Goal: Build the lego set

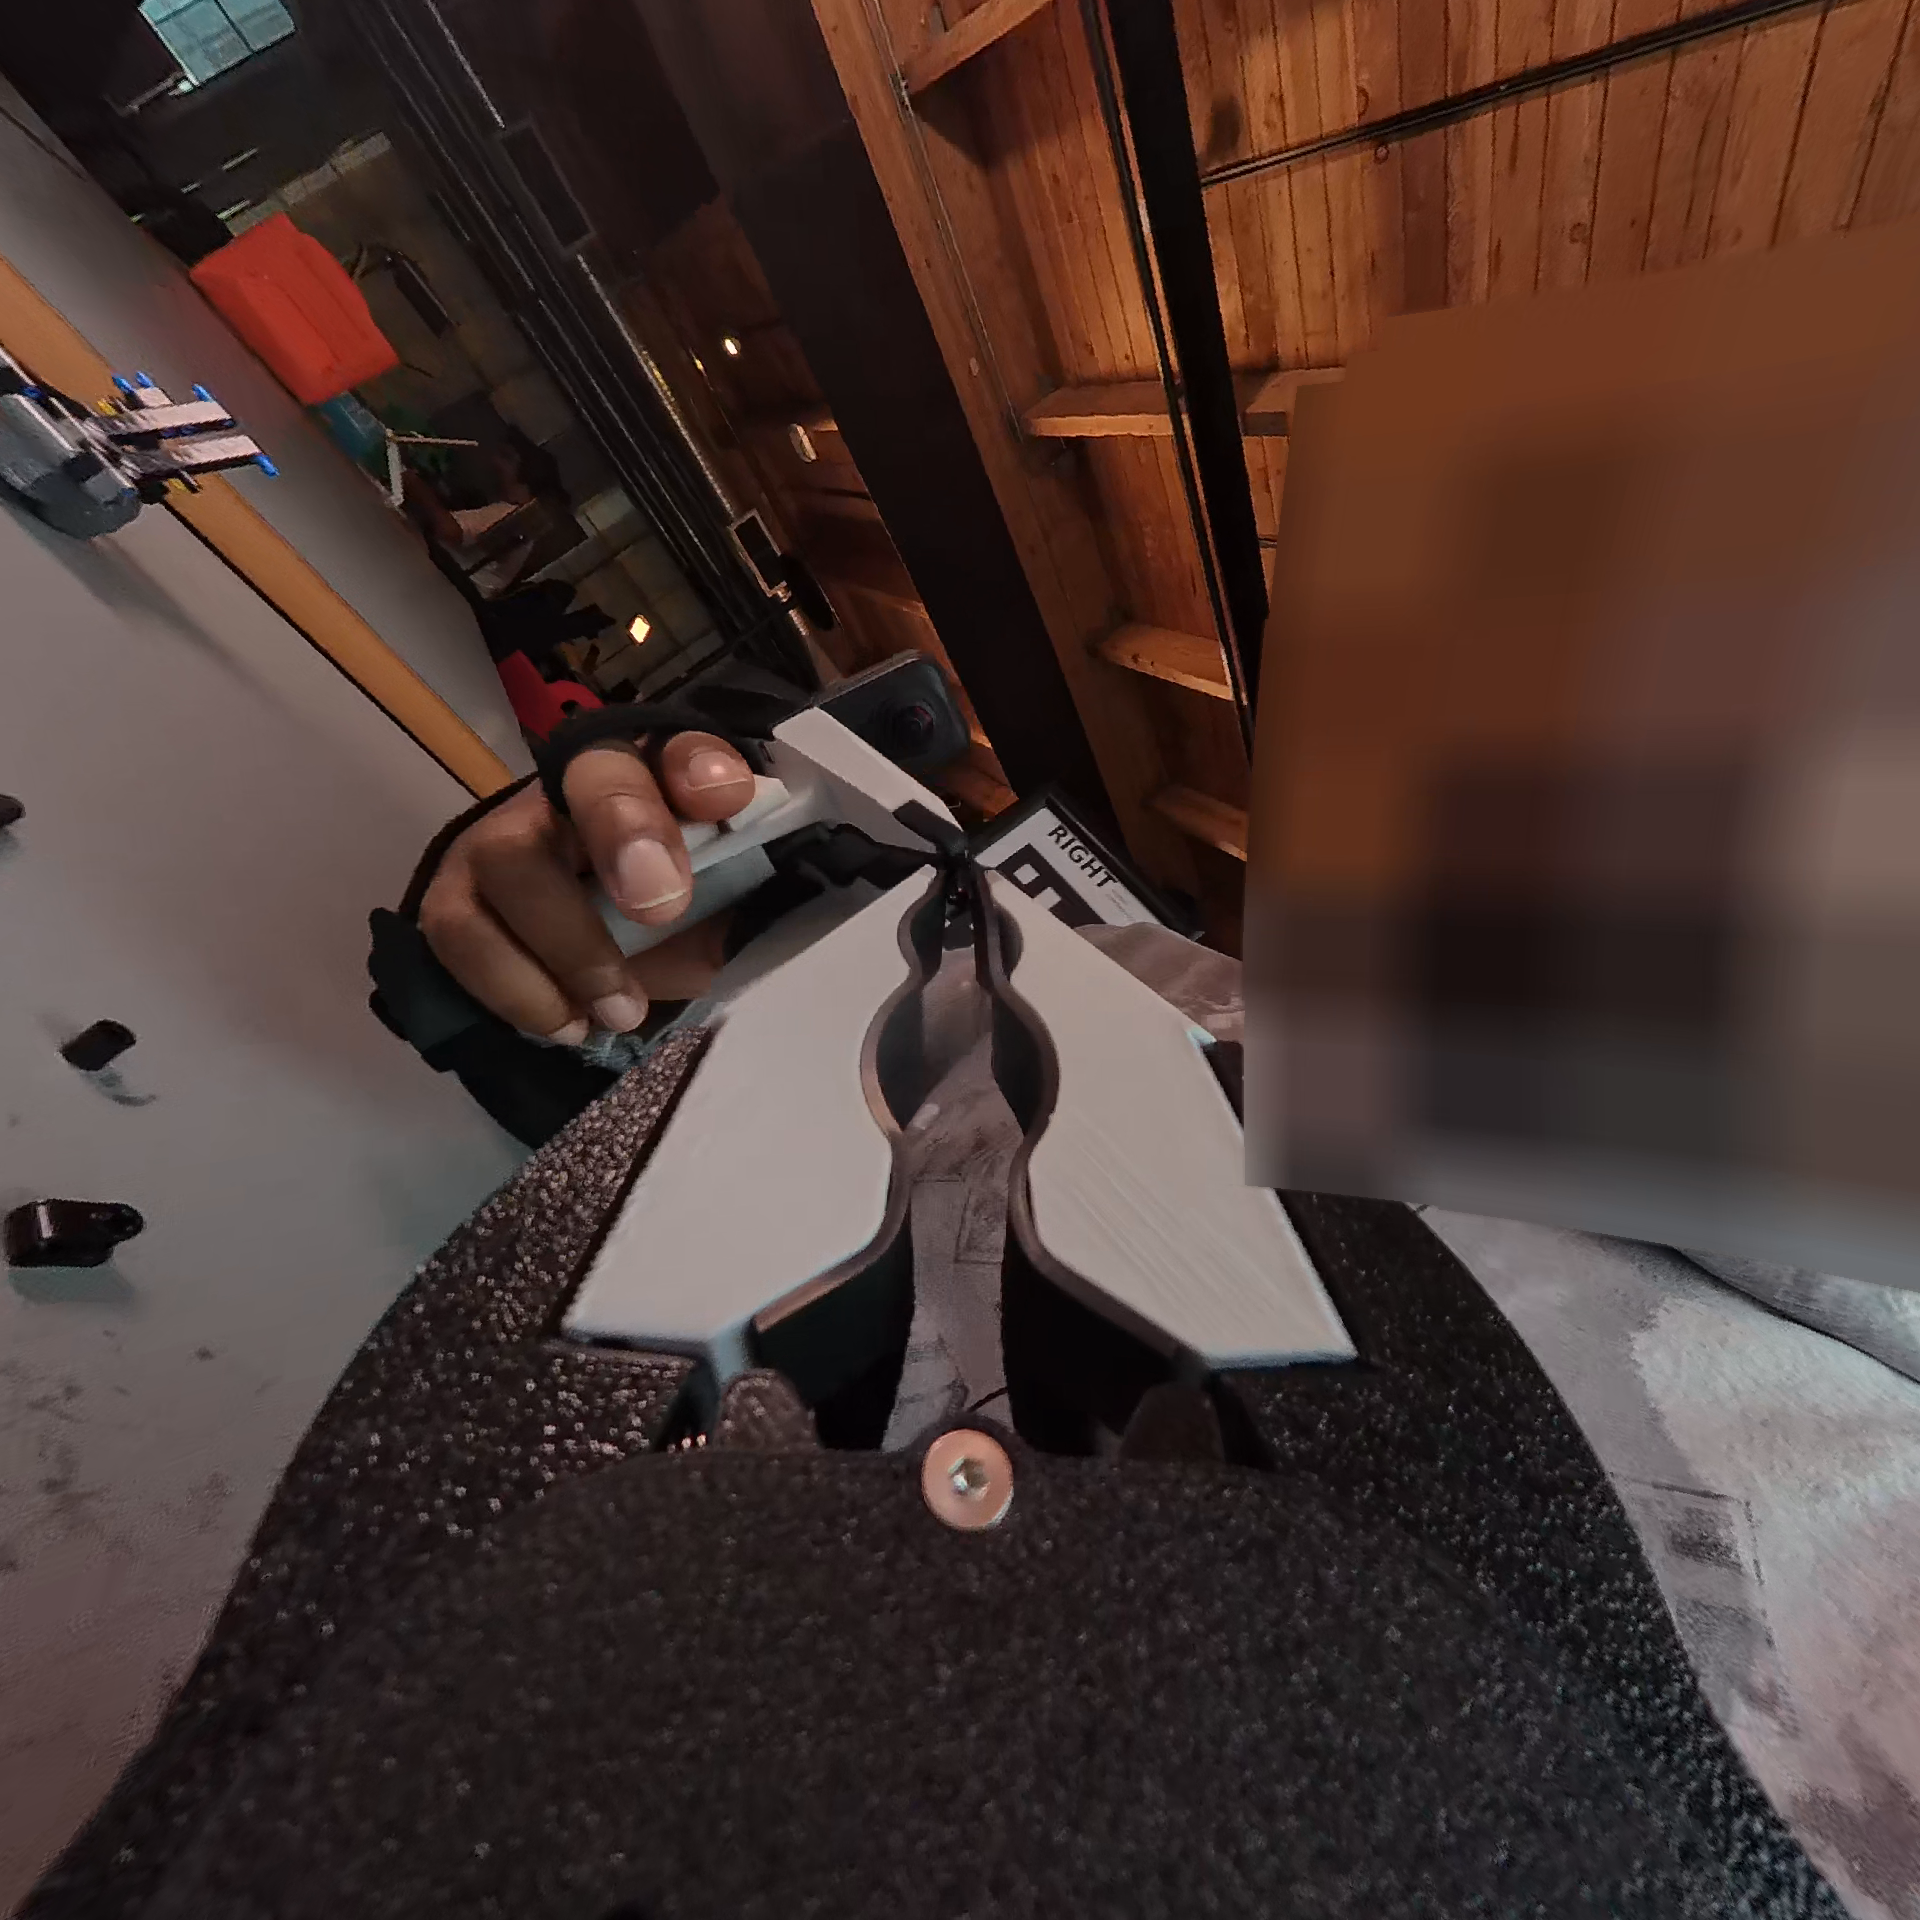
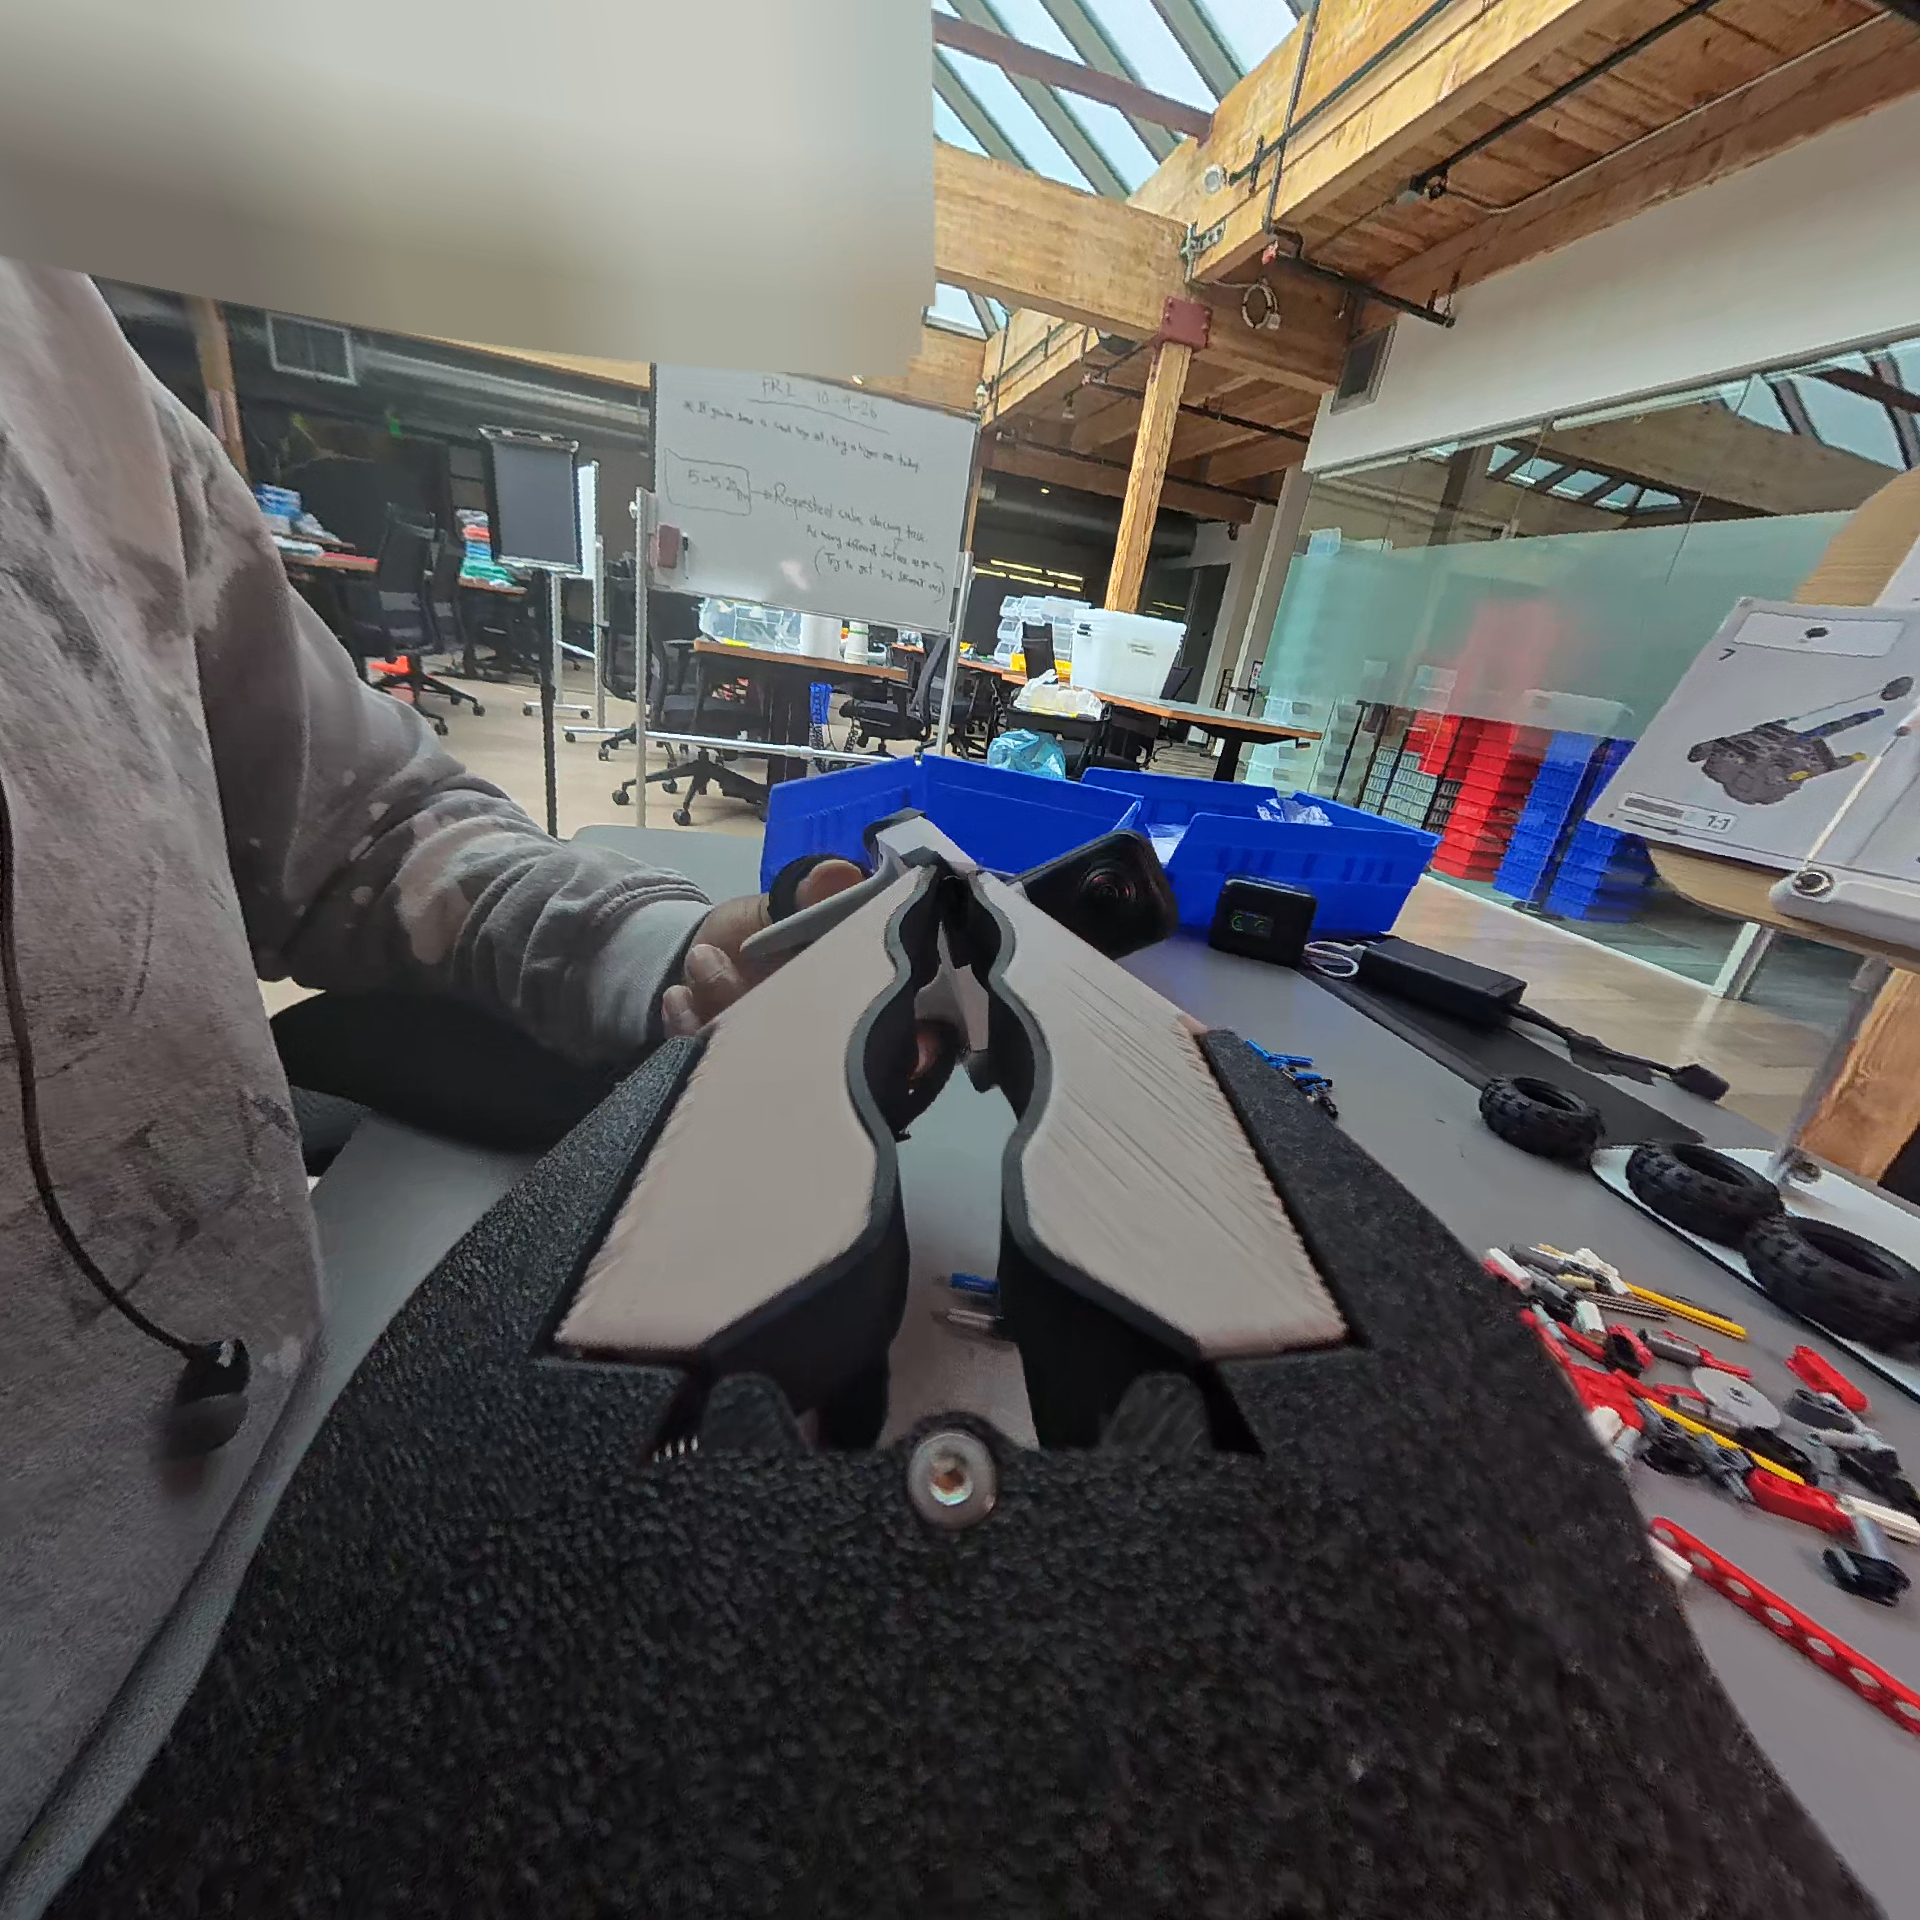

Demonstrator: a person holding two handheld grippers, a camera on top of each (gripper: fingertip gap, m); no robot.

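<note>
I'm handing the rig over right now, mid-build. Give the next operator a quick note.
Left gripper: shut, tips meeting the right gripper's.
Right gripper: shut too; whether a piece is pinched between them is too small to tell.
Partly built model: on the table, away from both grippers.
Tyres and loose parts lie near the instruction booklet.
Done: a partial model. Left: tyres and many parts unused.

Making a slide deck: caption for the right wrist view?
Right hand-held gripper meets the left hand-held gripper tip to tip above the table.
</note>
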